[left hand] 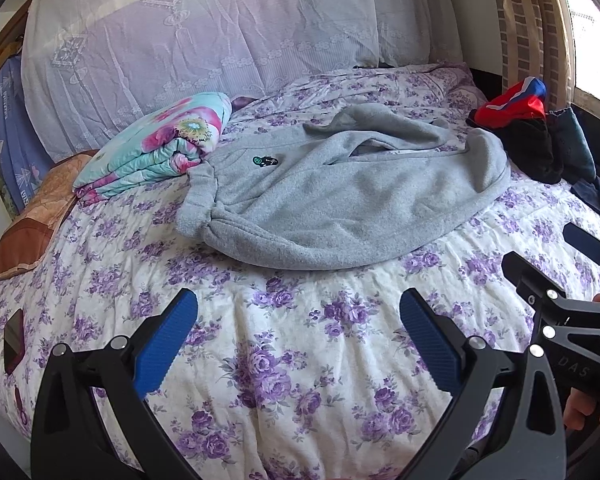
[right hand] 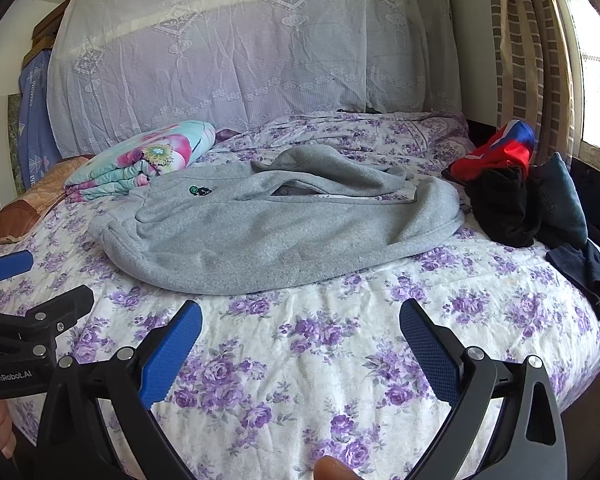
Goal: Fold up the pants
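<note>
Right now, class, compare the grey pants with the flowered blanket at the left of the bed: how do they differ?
The grey pants are plain grey with one small badge; the blanket is turquoise with pink flowers. The pants lie spread out, rumpled and flat; the blanket is folded into a thick stack. The pants sit mid-bed; the blanket sits farther back at the left, against their edge. Both rest on the purple-flowered bedspread.

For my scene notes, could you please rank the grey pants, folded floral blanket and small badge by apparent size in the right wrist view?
1. grey pants
2. folded floral blanket
3. small badge
</note>
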